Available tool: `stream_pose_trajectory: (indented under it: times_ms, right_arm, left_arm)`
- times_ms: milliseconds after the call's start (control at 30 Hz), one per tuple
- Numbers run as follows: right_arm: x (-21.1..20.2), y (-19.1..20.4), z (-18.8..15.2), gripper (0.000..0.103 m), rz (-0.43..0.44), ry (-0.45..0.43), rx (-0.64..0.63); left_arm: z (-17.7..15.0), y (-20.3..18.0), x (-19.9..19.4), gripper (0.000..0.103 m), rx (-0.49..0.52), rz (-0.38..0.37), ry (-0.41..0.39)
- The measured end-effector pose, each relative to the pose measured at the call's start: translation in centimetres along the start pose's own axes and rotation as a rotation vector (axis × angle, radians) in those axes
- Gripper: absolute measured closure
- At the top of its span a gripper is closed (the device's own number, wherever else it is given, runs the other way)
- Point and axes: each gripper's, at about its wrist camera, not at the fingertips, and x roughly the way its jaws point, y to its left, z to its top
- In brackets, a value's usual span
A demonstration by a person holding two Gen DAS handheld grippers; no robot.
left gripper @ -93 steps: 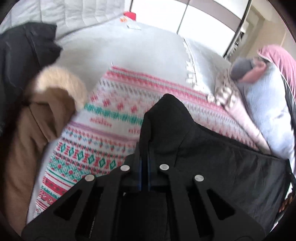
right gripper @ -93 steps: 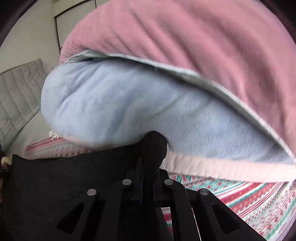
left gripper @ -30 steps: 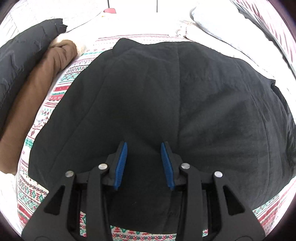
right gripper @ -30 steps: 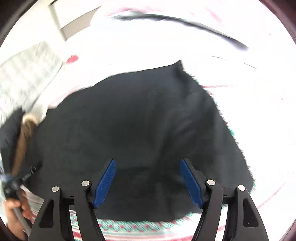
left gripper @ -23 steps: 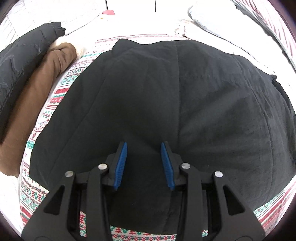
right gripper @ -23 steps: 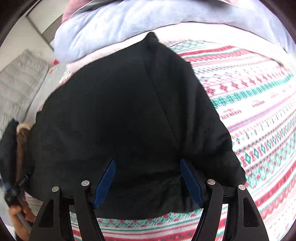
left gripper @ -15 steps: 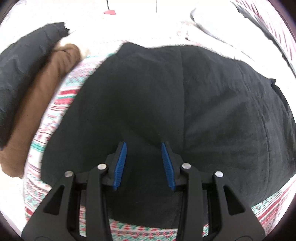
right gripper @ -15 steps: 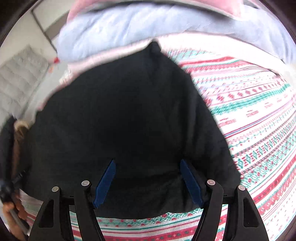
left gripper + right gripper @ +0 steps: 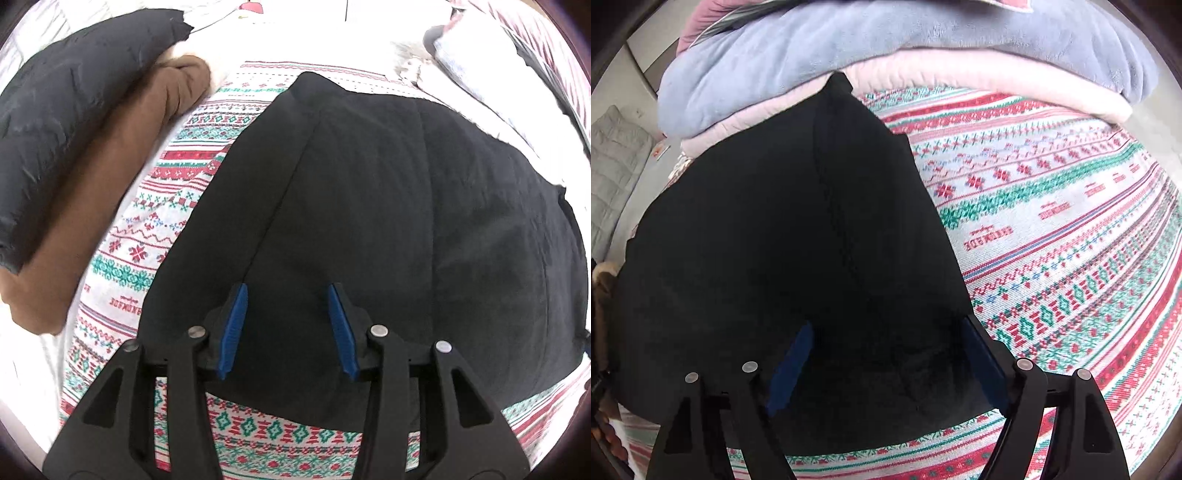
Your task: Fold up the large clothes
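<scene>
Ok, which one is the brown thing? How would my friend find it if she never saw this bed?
Start at the patterned blanket with red and green stripes, where the big black garment lies spread flat. Look off the blanket's left edge: two bundles lie side by side there. The brown garment is the one nearer the blanket, plain brown and rolled long, unlike the puffy black jacket beside it.
</scene>
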Motion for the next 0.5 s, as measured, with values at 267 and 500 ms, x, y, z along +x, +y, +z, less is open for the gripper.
stream_pose_trajectory:
  times_ms: [267, 500]
  right_arm:
    - [-3.8, 1.1, 0.5, 0.021, 0.147, -0.128, 0.04]
    - [-3.2, 2.5, 0.7, 0.021, 0.151, -0.093, 0.016]
  left_arm:
    - [-0.4, -3.4, -4.9, 0.055, 0.099, -0.044, -0.127]
    - [-5.2, -14.9, -6.5, 0.05, 0.434, -0.219, -0.1]
